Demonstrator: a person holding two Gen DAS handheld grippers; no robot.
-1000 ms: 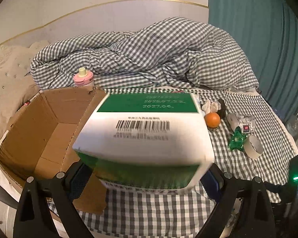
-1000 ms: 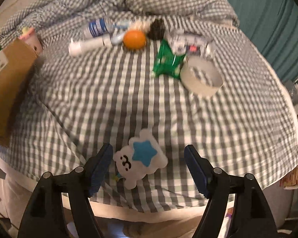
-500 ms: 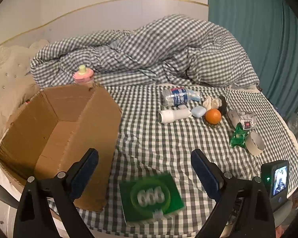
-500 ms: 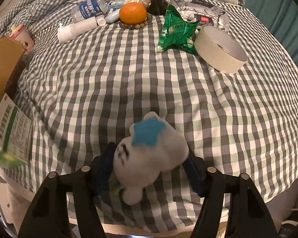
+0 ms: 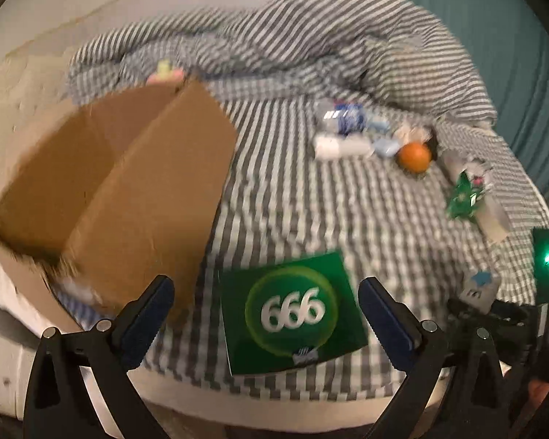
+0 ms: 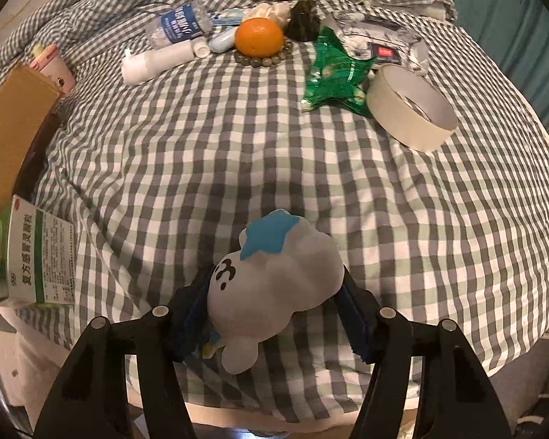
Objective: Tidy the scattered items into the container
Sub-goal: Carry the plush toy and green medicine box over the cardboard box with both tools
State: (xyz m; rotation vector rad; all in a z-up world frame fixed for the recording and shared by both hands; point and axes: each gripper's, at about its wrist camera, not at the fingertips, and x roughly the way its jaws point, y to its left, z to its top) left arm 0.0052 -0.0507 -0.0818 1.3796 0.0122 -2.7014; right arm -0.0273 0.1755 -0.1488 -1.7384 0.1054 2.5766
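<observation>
A green medicine box (image 5: 292,311) marked 666 lies flat on the checked bed, just right of the open cardboard box (image 5: 146,190). My left gripper (image 5: 267,292) hovers over the green box. Its jaws are opening and stand wide on either side, and the pads do not press it. In the right wrist view the same green box (image 6: 36,252) lies at the left edge beside the cardboard box (image 6: 7,124). My right gripper (image 6: 272,292) is shut on a white plush toy (image 6: 274,274) with a blue star, near the bed's front edge.
At the far side of the bed lie an orange (image 6: 260,36) on a bead bracelet, a water bottle (image 6: 179,25), a white tube (image 6: 157,60), a green snack packet (image 6: 333,73) and a tape roll (image 6: 410,106). A pink bottle (image 6: 53,66) stands behind the cardboard box. A rumpled duvet (image 5: 292,44) lies beyond.
The green box left my left gripper and now lies on the bed, and the gripper has sunk toward it. My right gripper closed on the plush toy.
</observation>
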